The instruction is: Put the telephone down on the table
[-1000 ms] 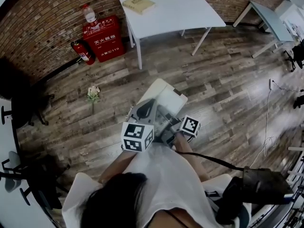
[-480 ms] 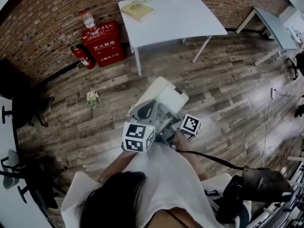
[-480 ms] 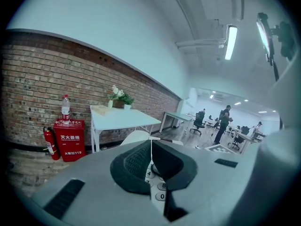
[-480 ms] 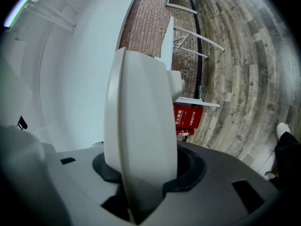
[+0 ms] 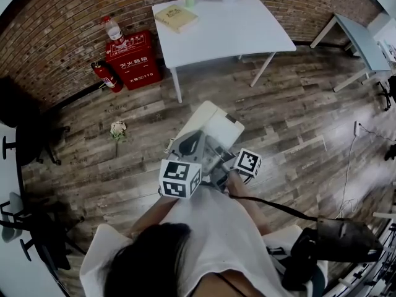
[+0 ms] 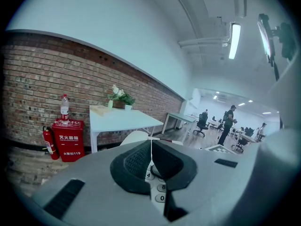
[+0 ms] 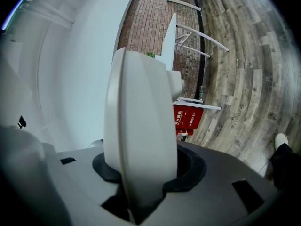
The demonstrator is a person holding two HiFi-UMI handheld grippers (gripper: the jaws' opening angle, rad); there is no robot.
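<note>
We hold the white plastic telephone (image 5: 213, 122) clamped in left tool (image 6: 151, 161) and right tool (image 7: 141, 173); white table (image 5: 235, 23) at twelve o'clock not yet reached.

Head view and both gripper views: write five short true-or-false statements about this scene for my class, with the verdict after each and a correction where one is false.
1. The telephone rests on the white table. False: it is held up over the wooden floor, some way from the table.
2. A book lies on the white table. True.
3. The fire extinguisher stands on the table. False: it stands on the floor beside the red box.
4. A bottle stands on top of the red box. True.
5. The right hand-held gripper is empty. False: its jaws grip the telephone, and the left hand-held gripper holds it too.
</note>
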